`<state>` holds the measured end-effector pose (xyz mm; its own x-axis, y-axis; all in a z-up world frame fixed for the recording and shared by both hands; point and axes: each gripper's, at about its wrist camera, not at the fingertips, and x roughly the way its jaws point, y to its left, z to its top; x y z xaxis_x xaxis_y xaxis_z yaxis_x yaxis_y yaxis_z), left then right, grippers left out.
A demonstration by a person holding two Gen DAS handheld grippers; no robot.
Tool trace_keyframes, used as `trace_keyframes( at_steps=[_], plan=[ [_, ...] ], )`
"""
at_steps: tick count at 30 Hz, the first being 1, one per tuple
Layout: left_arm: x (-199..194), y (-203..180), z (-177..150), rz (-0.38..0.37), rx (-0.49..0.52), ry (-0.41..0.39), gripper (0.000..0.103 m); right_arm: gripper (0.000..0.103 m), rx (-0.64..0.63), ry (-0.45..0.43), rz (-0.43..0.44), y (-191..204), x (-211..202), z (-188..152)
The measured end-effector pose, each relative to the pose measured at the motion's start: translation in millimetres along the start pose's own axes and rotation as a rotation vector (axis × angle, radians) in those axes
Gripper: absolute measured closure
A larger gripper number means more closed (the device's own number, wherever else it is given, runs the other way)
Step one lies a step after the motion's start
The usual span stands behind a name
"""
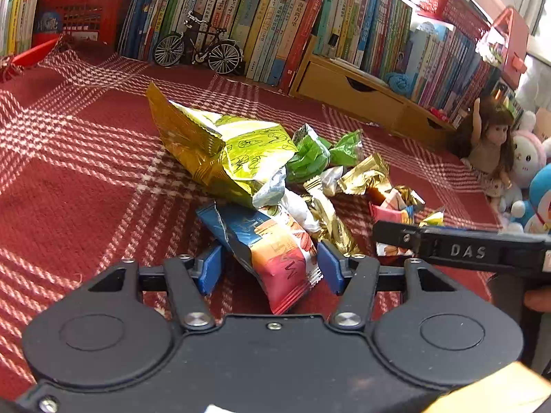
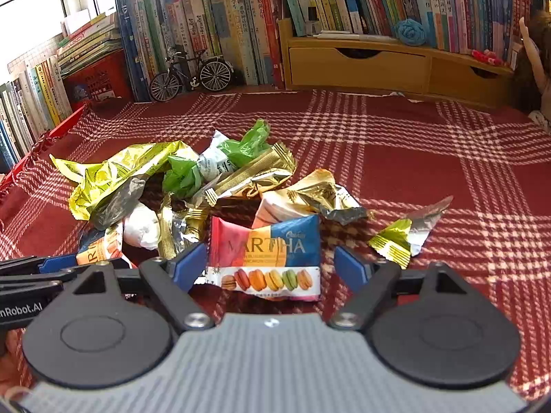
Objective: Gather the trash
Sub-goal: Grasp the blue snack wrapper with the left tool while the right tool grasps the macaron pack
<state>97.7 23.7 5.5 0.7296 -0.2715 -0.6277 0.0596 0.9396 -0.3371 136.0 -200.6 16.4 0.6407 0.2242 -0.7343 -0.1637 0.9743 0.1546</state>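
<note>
Left claw [image 1: 270, 268] jaws apart, straddling a torn macaron wrapper [image 1: 275, 244] whose long axis runs away from the camera. Right claw [image 2: 267, 268] jaws apart around the MARTHA packet [image 2: 265, 258], lying crosswise on the red plaid tabletop [image 2: 413, 172]. Only the left view shows the doll [image 1: 490, 141].

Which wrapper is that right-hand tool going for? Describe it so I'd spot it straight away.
Start at the red checked cloth and find the heap of wrappers in its middle. At the heap's near edge, between the open blue fingers of the right gripper, lies the macaron packet. Unlike its crumpled gold and green neighbours, it lies flat, pink, orange and blue, with a row of macarons pictured.
</note>
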Motion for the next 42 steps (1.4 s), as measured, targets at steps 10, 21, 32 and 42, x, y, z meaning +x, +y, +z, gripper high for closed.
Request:
trace_keyframes(
  at_steps=[10, 21, 32, 42],
  plan=[
    [-7, 8, 2, -0.026, -0.069, -0.036, 0.092, 0.049, 0.012, 0.005, 0.025, 2, -12, -9],
    [-44, -8, -12, -0.065, 0.017, -0.073, 0.096, 0.058, 0.030, -0.037, 0.023, -1, -40, -17],
    [-73, -16, -28, -0.108, 0.069, -0.048, 0.096, 0.058, 0.029, -0.060, 0.040, -4, -70, -27],
    [-87, -24, -42, -0.166, 0.105, 0.001, 0.095, 0.039, 0.061, -0.027, 0.083, -12, -80, -39]
  ],
)
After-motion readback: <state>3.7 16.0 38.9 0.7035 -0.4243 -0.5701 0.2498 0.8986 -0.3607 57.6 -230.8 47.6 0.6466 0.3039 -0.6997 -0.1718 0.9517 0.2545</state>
